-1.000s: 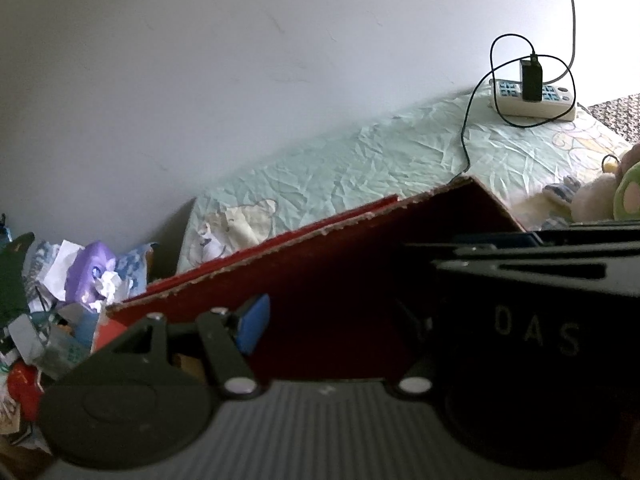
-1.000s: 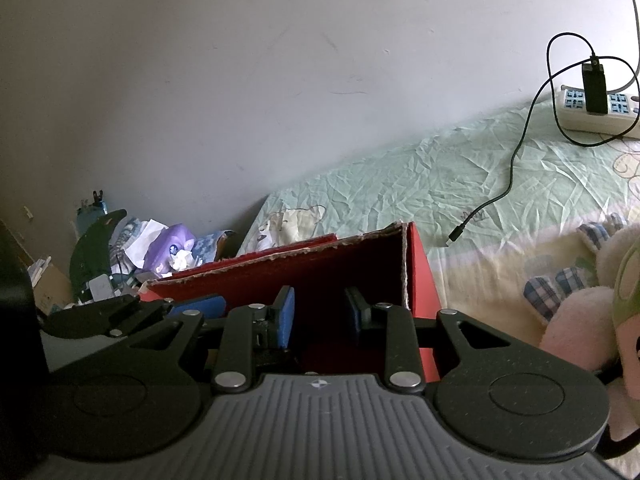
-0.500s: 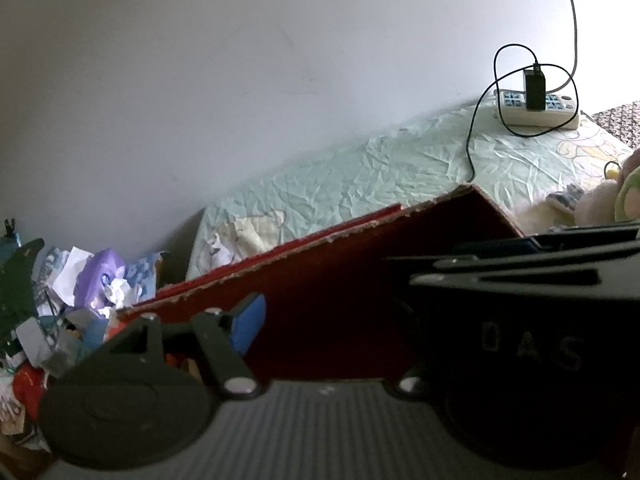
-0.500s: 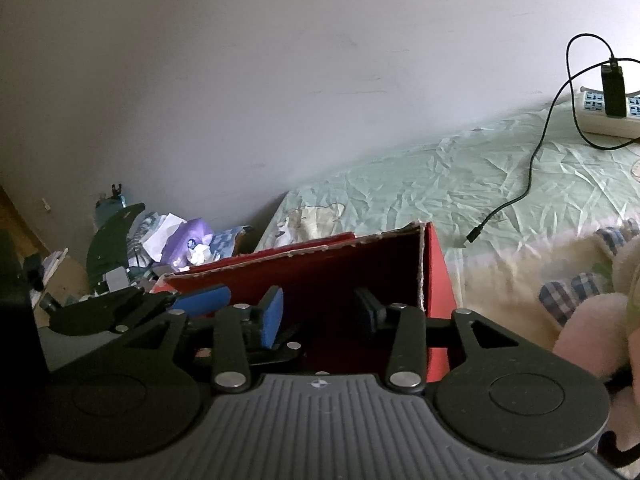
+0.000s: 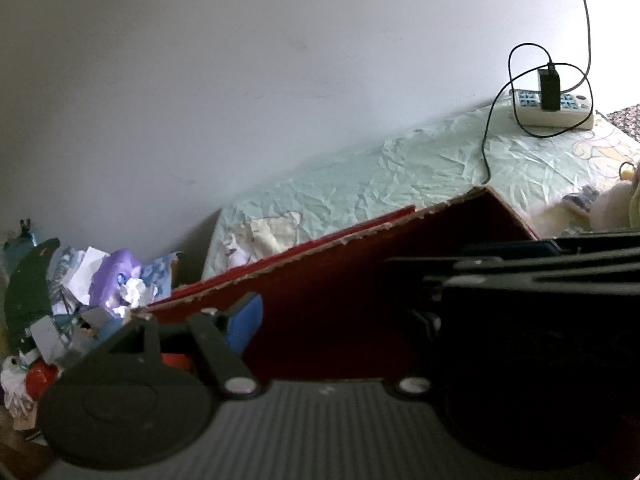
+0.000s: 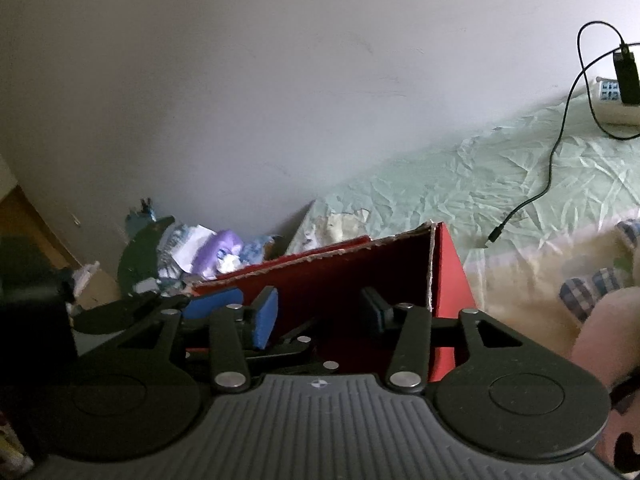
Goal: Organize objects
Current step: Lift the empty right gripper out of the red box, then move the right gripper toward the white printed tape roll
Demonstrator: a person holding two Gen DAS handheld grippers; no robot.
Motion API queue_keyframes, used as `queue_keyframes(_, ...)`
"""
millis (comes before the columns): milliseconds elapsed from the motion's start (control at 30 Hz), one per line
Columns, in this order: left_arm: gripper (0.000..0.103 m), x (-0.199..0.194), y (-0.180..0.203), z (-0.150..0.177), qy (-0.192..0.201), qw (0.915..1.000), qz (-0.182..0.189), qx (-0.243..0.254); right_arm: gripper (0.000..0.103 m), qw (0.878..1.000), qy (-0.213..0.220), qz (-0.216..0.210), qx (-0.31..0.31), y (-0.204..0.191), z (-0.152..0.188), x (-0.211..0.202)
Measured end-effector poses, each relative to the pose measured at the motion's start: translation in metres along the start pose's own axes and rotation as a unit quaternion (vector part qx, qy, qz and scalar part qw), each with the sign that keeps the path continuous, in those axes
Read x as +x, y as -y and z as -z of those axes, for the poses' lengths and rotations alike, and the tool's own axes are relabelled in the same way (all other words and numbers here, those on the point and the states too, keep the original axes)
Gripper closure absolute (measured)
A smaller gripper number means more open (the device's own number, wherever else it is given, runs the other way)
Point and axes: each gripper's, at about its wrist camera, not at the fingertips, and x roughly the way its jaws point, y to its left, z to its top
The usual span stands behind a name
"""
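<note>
Two hand-held grippers sit close together over one red cardboard box (image 6: 352, 280). The right hand-held gripper (image 6: 320, 312) has its blue-padded fingers (image 6: 266, 314) spread wide with nothing between them, poised over the box's open top. Of the left hand-held gripper (image 5: 340, 320) only one blue pad (image 5: 244, 322) shows; the right unit's dark body covers the other side, so I cannot tell its spread or whether it holds anything.

The box rests on the bed (image 6: 500, 184), its far wall torn and ragged along the top edge. Judged by that edge, it is light corrugated card: stiff enough to lift by a wall, yet apt to buckle or tear under a hard pinch. A grip on the right corner, where two walls meet, looks soundest. What lies inside is too dark to make out.

Right of the box the bed has open room, though a charger cable (image 6: 548, 184) trails across it from a power strip (image 5: 554, 110) far right, and a soft toy (image 6: 596, 300) lies near right. Left, the bed edge drops to a heap of clutter (image 5: 100, 296) against the wall.
</note>
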Motion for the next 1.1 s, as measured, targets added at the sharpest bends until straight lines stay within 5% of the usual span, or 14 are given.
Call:
queue_keyframes(133, 0.024, 0.001, 0.000, -0.002, -0.004, 0.9999, -0.008, -0.006, 0.050, 0.999, 0.002, -0.028, 0.020, 0.007, -0.002, -0.002)
queue_keyframes(633, 0.021, -0.013, -0.005, 0.005, 0.017, 0.9995, -0.010, -0.023, 0.057, 1.000, 0.011, 0.017, 0.023, 0.003, 0.006, -0.035)
queue_keyframes(867, 0.023, -0.076, -0.006, 0.041, 0.058, 0.9972, 0.001, -0.047, 0.057, 0.996, 0.072, 0.025, 0.036, 0.004, 0.045, -0.113)
queue_keyframes(1100, 0.022, -0.148, 0.003, 0.109, 0.088, 0.9928, 0.041, -0.071, 0.057, 0.997, 0.058, 0.040, 0.039, 0.005, 0.094, -0.144)
